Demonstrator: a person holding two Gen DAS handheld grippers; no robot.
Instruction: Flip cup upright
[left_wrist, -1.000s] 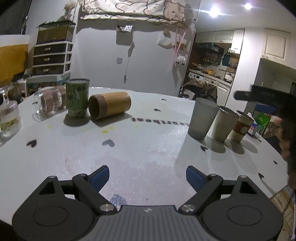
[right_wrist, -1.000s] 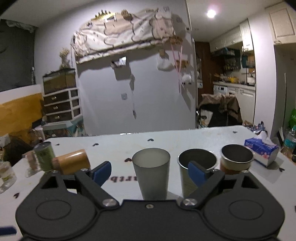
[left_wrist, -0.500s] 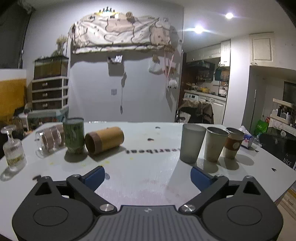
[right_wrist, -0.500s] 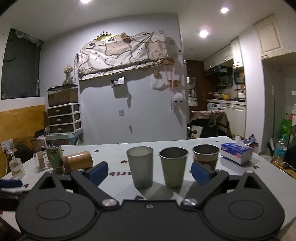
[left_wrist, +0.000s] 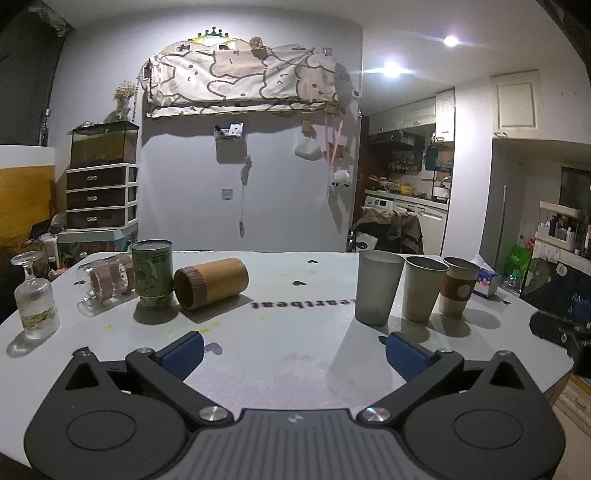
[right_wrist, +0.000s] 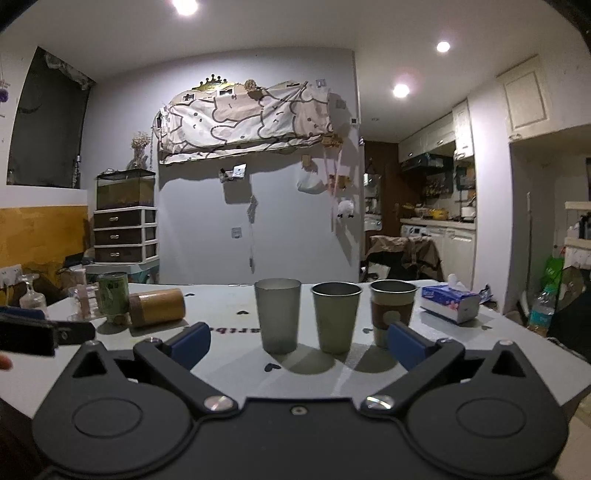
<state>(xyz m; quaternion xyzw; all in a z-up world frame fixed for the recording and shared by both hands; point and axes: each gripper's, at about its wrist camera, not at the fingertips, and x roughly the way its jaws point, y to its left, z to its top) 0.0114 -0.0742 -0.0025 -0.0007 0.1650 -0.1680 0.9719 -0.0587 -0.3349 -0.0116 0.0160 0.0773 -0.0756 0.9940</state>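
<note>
Two grippers spread, empty; bamboo cup (left_wrist: 211, 282) on side on table (left_wrist: 295, 332).

Black tongs (left_wrist: 294, 350) (blue pads (left_wrist: 180, 352)), silver screws (left_wrist: 211, 413).

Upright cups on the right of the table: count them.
3, in a row: frosted grey cup leftmost, metal cup in the middle, sleeved paper cup rightmost, beside the tissue pack.
</note>
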